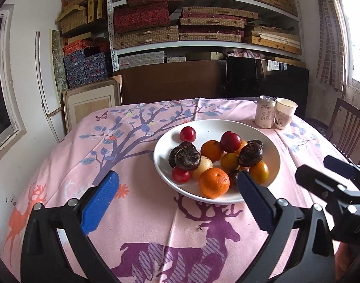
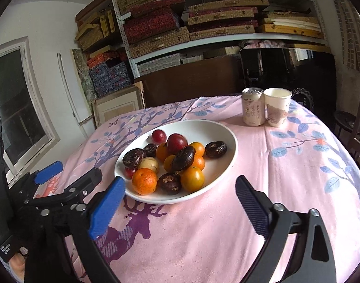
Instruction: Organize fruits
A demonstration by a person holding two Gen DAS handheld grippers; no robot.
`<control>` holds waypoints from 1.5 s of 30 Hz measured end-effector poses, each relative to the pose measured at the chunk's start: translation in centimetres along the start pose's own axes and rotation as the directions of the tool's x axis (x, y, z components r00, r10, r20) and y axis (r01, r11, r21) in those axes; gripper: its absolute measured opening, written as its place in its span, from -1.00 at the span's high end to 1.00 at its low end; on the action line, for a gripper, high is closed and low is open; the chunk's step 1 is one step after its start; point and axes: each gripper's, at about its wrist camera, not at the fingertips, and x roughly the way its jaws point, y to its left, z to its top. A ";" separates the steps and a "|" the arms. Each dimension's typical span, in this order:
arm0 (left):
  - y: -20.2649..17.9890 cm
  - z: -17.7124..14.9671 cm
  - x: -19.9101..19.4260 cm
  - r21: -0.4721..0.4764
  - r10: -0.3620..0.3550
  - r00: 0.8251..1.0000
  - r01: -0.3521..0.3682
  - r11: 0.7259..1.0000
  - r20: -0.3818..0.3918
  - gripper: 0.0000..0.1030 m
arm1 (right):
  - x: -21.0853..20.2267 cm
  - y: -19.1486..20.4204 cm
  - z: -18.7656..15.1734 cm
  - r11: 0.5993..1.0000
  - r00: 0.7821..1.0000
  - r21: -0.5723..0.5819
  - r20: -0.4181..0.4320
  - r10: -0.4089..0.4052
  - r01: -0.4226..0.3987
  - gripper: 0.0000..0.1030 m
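I note a glossy white ceramic-looking plate (image 1: 271, 151) right of centre in the left wrist view, on a matt pink printed cloth (image 1: 137, 212), faintly creased. The orange (image 1: 213, 183) at its near edge looks pebbled and slightly shiny; the red plums (image 1: 230, 141) are smooth and glossy. At upper right I see a satin metal can (image 1: 265, 114) and a paper cup (image 1: 284, 113). My left gripper (image 1: 177, 206) shows ribbed blue pads on matt black plastic arms.
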 end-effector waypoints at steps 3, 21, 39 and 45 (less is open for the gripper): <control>-0.6 -0.3 -0.3 0.041 -0.007 1.000 0.008 0.999 -0.019 -0.91 | -1.2 0.2 0.1 0.999 0.998 -0.036 0.048 -0.033 0.035 -0.93; -1.9 -1.3 -1.1 0.075 -0.039 0.996 0.045 0.996 -0.075 -0.91 | -0.9 0.3 -0.8 0.997 0.998 -0.057 -0.029 -0.047 0.045 -0.93; -1.5 -1.2 -0.8 0.058 -0.056 0.994 0.062 0.996 -0.091 -0.91 | -1.6 0.8 -0.7 0.997 0.999 -0.060 -0.010 -0.042 0.042 -0.93; -1.6 -1.3 -0.8 0.058 -0.054 0.994 0.060 0.997 -0.092 -0.91 | -1.7 0.9 -0.6 0.997 0.999 -0.061 -0.010 -0.042 0.042 -0.93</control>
